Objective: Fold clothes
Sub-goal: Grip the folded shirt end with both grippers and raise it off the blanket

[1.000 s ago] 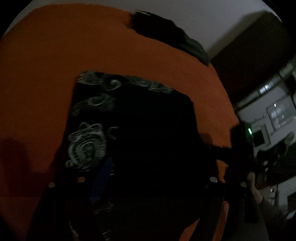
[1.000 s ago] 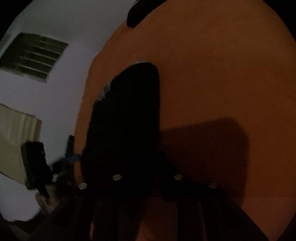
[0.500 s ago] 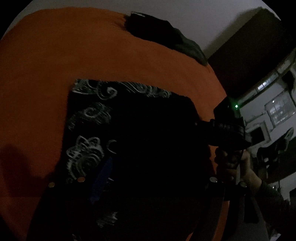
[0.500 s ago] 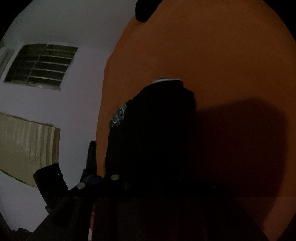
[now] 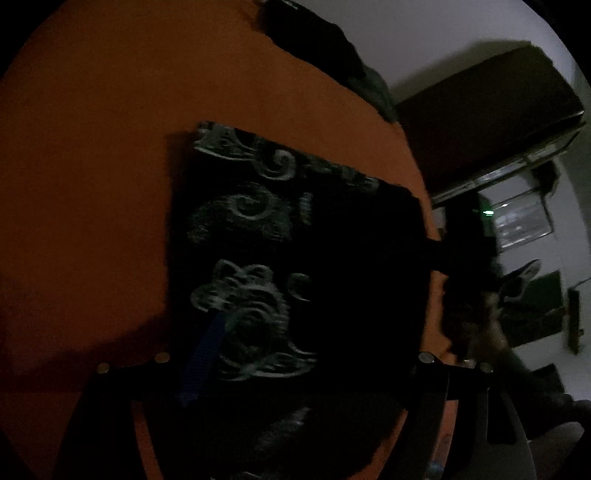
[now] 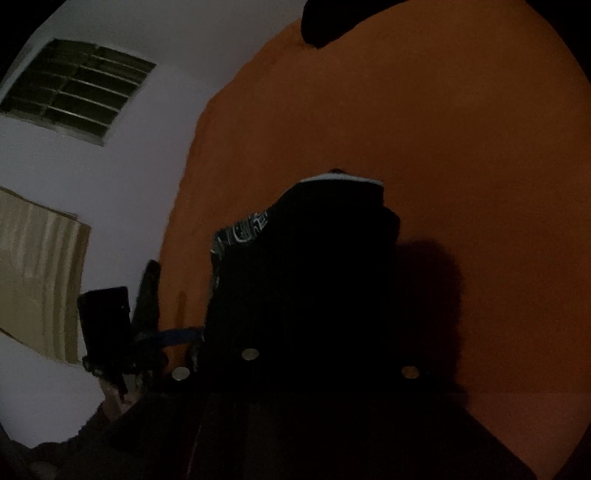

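Observation:
A black garment (image 5: 354, 280) with a grey swirl print lies folded on the orange surface (image 5: 96, 177). My left gripper (image 5: 317, 343) hovers open over its near edge, one finger with a blue pad (image 5: 205, 354) above the print and the other past the right side. At the garment's right edge my right gripper (image 5: 441, 258) is closing, with dark cloth between its jaws. In the right wrist view the garment (image 6: 325, 266) rises as a black fold just ahead of the right gripper (image 6: 314, 339), hiding its fingertips. The left gripper (image 6: 162, 334) shows at the left.
A dark pile of clothes (image 5: 325, 48) lies at the far edge of the surface, also seen in the right wrist view (image 6: 332, 22). A barred window (image 6: 77, 96) and a beige panel (image 6: 33, 266) are on the wall. A dark cabinet (image 5: 487, 110) stands beyond the right edge.
My left gripper has moved in lower over the print, which now looks larger. In the right wrist view the black fold has shifted right and nearer, covering the fingers.

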Action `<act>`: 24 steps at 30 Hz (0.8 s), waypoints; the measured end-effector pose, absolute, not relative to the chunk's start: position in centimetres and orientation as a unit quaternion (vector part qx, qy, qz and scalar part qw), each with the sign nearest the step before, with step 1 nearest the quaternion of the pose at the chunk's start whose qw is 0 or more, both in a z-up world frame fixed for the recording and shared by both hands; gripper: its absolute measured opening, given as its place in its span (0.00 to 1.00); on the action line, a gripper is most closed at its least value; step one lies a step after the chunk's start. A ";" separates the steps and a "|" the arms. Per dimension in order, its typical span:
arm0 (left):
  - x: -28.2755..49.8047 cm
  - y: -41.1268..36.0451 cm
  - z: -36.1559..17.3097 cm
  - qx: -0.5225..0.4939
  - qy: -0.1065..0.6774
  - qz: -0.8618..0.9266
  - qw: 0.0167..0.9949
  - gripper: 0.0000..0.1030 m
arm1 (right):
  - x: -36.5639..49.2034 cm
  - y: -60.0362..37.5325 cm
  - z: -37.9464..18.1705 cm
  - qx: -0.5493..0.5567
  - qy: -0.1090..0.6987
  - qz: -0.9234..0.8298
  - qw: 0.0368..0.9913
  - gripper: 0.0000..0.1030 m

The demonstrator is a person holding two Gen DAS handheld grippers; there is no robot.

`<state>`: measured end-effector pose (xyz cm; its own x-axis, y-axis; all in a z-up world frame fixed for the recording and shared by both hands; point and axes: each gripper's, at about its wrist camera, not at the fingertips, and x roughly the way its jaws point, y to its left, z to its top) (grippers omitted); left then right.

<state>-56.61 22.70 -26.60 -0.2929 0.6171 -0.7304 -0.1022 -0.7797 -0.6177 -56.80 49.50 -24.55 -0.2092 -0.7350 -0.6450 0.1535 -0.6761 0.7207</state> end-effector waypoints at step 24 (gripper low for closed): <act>-61.6 25.3 -28.0 -0.549 -0.283 0.702 0.355 0.79 | -54.6 53.3 -25.0 0.534 -0.325 -0.705 0.334 0.41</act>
<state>-61.62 25.25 -27.98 -0.1457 0.8086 -0.5701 -0.1873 -0.5883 -0.7866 -54.64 53.26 -24.96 -0.2070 -0.8184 -0.5361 0.1236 -0.5655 0.8155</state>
